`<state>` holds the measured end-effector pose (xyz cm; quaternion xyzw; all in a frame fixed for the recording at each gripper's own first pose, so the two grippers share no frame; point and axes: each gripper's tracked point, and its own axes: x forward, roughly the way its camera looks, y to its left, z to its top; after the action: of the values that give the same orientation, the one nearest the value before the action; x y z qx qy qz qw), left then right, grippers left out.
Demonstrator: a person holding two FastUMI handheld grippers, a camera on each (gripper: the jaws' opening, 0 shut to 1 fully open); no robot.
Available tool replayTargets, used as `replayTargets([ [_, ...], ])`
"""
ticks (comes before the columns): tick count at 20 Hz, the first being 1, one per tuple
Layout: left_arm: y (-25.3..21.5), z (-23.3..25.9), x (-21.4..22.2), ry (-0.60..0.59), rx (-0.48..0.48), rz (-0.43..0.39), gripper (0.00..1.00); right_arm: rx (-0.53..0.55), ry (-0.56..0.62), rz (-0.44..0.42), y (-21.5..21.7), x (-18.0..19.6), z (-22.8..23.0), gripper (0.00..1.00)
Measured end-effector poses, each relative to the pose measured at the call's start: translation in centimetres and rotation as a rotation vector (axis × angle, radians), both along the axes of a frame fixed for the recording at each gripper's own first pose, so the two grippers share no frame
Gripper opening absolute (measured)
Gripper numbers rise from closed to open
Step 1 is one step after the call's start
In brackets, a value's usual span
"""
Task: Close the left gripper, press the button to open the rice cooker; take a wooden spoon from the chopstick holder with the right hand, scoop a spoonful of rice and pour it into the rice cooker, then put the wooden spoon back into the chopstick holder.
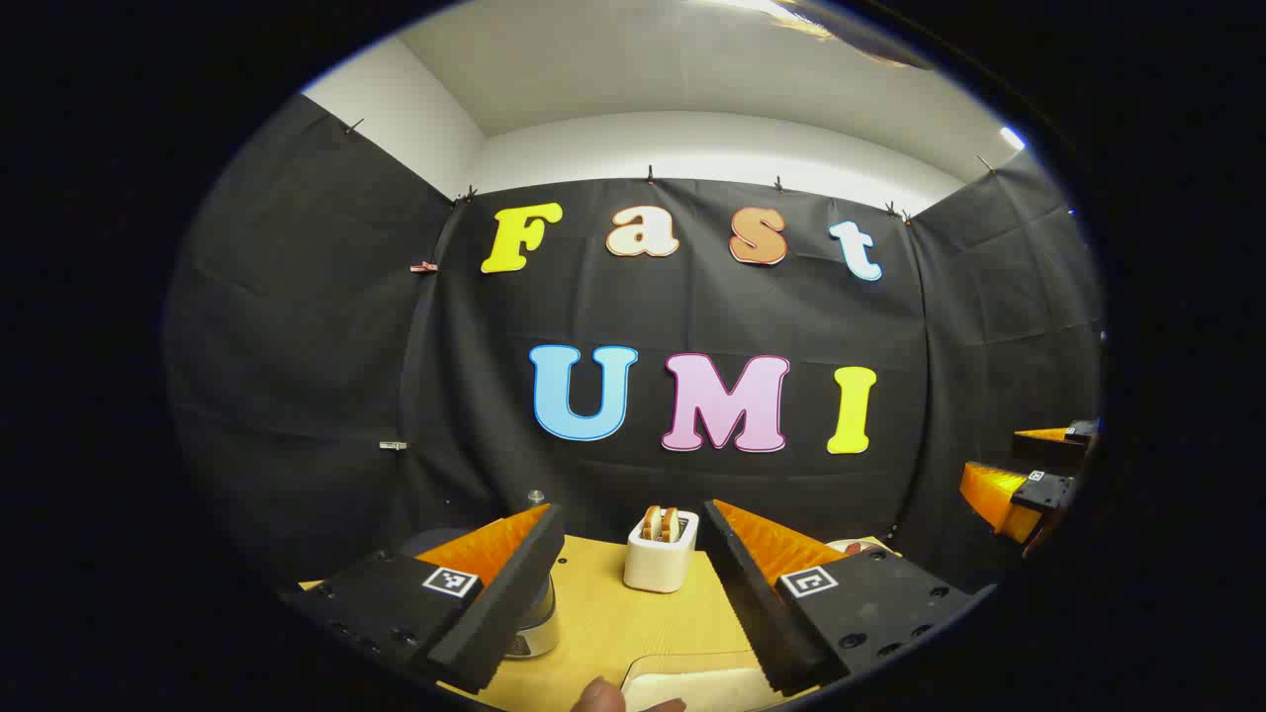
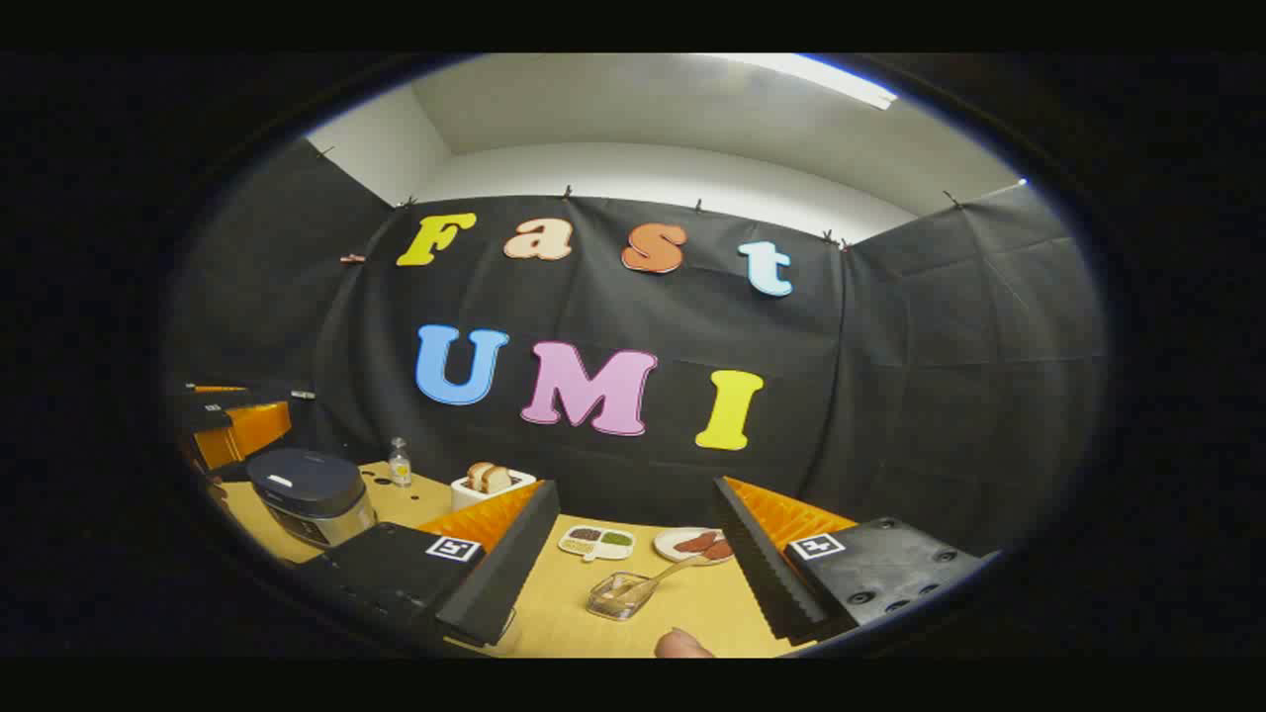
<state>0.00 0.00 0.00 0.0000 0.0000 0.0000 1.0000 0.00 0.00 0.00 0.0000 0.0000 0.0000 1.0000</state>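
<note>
My left gripper [image 1: 631,514] is open with nothing between its fingers, held above the near edge of the wooden table [image 1: 603,623]. The rice cooker [image 1: 537,615] is mostly hidden behind its left finger. In the right gripper view the rice cooker [image 2: 309,494] stands at the table's left with its dark lid down. My right gripper [image 2: 635,489] is open and holds nothing. Below and ahead of it a wooden spoon [image 2: 665,574] leans in a clear holder [image 2: 618,596]. A small divided dish of grains [image 2: 596,541] lies just beyond.
A white toaster with bread [image 1: 661,552] stands mid-table, also seen as the toaster [image 2: 492,485] near a small bottle [image 2: 399,462]. A plate of sausages [image 2: 695,544] sits right of the dish. A pale board [image 1: 692,684] lies at the near edge. A fingertip [image 2: 682,645] shows low.
</note>
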Motion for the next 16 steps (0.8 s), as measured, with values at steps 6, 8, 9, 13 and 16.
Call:
replayTargets([
  [6, -0.6, -0.8, -1.0, 0.047, -0.004, -0.016, 0.95, 0.133, -0.035, -0.058, -2.2, -0.2, 0.7, 0.97],
  [8, 0.1, -0.8, -1.5, 0.046, -0.02, -0.002, 0.95, 0.208, -0.039, -0.088, -2.8, 0.1, 0.6, 0.97],
  [9, 0.1, -1.0, -1.7, 0.048, -0.023, -0.008, 0.95, 0.201, -0.026, -0.098, -2.9, 0.2, 0.3, 0.98],
  [13, 1.0, -0.5, -2.0, 0.044, -0.001, -0.014, 0.95, 0.08, 0.035, -0.074, -1.8, -0.3, -1.3, 0.98],
  [16, 1.5, -1.3, -2.3, 0.059, -0.001, -0.016, 0.95, 0.108, 0.085, -0.053, -0.4, -0.9, -2.1, 0.99],
])
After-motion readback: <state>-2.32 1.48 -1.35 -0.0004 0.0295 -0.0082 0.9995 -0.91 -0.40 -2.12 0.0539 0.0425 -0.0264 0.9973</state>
